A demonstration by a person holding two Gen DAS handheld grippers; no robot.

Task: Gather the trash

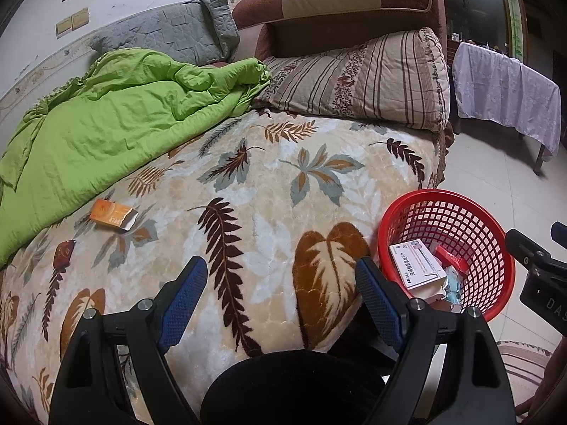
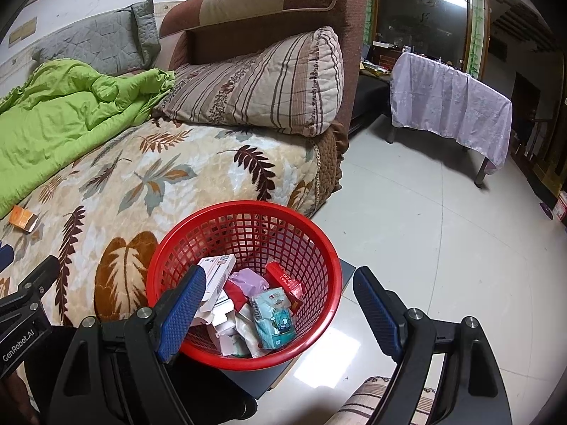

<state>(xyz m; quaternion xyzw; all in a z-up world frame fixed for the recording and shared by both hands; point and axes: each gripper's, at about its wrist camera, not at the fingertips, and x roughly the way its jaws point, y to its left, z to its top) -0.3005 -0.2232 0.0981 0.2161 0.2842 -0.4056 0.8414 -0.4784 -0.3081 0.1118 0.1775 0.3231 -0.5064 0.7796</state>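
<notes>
You were in a home: a sofa bed (image 1: 248, 184) with a leaf blanket, a green quilt (image 1: 106, 113) at ten o'clock, a striped pillow (image 1: 372, 81) at one o'clock.

The left gripper (image 1: 281, 297) has black plastic arms shaped like open triangles, each ending in a blue finger pad (image 1: 184, 301) with fine cross-hatched grip texture. Silver round screws (image 1: 145, 304) sit at the joints. The right gripper (image 2: 280, 308) is identical; white "GenRobot.AI" lettering (image 2: 17, 343) marks the black housing at nine o'clock.
</notes>
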